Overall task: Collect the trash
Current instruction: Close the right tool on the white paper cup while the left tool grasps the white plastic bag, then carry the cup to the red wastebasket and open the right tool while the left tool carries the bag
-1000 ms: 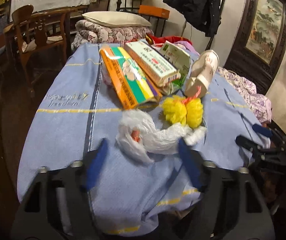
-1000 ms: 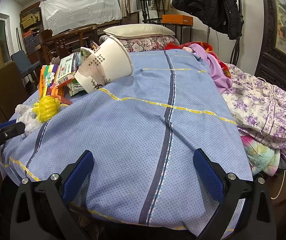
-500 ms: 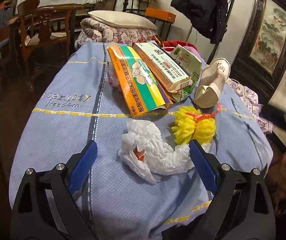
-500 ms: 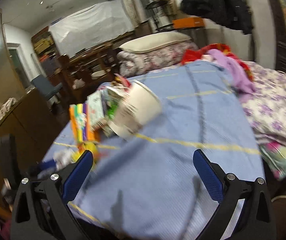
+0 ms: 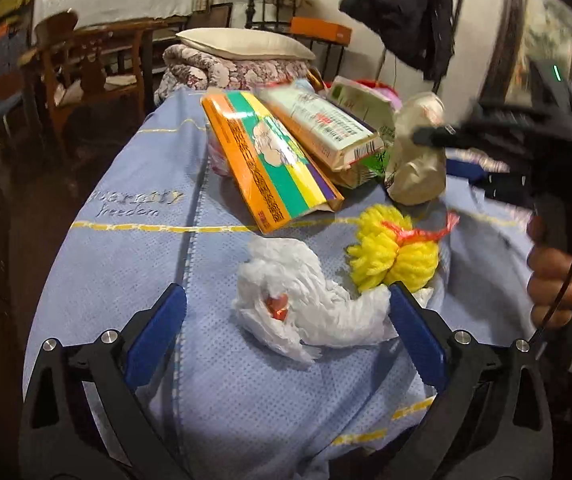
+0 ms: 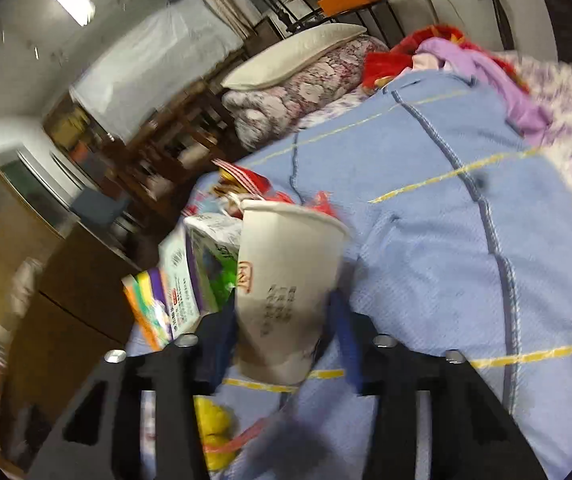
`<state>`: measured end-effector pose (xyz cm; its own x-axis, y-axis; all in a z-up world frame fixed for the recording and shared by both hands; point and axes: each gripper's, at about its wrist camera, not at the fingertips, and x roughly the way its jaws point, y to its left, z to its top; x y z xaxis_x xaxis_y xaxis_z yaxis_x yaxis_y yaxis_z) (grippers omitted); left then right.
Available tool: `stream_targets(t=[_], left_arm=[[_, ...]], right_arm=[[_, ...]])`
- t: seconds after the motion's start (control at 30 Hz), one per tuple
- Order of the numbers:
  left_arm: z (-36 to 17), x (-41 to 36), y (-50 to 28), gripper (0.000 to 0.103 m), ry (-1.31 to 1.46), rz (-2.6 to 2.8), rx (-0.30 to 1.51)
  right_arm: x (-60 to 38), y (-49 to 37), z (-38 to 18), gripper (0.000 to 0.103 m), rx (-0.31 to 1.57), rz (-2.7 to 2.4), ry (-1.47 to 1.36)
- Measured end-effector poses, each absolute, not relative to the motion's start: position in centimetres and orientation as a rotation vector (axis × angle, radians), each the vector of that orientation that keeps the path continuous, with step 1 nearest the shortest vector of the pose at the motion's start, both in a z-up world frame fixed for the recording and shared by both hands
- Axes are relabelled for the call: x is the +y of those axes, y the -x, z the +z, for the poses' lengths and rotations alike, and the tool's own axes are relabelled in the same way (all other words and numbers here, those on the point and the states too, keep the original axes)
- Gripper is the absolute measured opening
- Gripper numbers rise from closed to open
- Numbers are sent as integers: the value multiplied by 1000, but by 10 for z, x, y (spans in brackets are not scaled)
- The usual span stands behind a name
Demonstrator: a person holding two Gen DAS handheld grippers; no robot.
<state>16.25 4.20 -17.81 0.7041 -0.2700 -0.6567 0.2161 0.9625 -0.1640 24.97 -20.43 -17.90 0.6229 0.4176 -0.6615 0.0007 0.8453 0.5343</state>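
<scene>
The right claw (image 6: 284,320), its jaws just closing, clamps the paper cup (image 6: 286,280) above the blue bedspread (image 6: 445,260). The left claw (image 5: 286,332) has just been opening; it stands apart around the crumpled white bag (image 5: 309,312), beside the yellow pompom (image 5: 393,252).

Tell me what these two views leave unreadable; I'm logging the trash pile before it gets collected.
- Paper cup: right wrist view, print motion-blurred; base hidden behind the jaws.
- White plastic bag: left wrist view, a red item inside, unidentifiable through crumpled plastic.
- Cartons: left wrist view, lettering too small and blurred.
</scene>
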Motion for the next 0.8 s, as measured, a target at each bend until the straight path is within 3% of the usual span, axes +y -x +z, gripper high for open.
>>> stream_targets(t=[0.07,0.4,0.47,0.53,0.6,0.8], left_arm=[[-174,51,-160,93,117,-261,724],[-177,37,-166,89,34,-236,771],[-178,31,-167,73,3,-236,768],[-177,27,-165,44,-15,-244,763],[-175,25,-160,33,2,-274,764],[-156,35,-142,30,46,-269,728]], right_arm=[[-209,-240,-173,35,844,247,-509],[-228,-207,-159,35,830,264,-494],[-231,-204,-159,35,828,266,-502],[-235,-200,-156,34,820,268,-507],[-238,-195,-151,31,807,268,-502],[-240,-198,-161,31,852,266,-501]])
